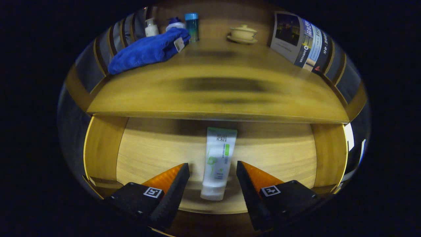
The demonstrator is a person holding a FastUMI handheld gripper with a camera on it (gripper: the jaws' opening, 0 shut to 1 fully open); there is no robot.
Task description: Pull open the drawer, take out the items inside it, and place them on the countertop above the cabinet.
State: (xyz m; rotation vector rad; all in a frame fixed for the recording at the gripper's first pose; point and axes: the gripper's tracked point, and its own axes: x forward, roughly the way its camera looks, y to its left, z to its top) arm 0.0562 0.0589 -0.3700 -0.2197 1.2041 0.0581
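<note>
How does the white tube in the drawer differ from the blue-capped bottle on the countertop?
The white tube lies flat in the open drawer, between the open jaws of the gripper; the blue-capped bottle stands upright on the countertop. The tube is white with green print; the bottle is bluish-green. Both are slim containers.

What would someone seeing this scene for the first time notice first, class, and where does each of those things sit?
The eye goes first to the white tube lying flat in the open drawer, between the spread fingers of the gripper, which do not touch it. Next comes the blue cloth heaped on the countertop above, with a few bottles behind it and a lidded cup on a saucer farther along the back.
</note>
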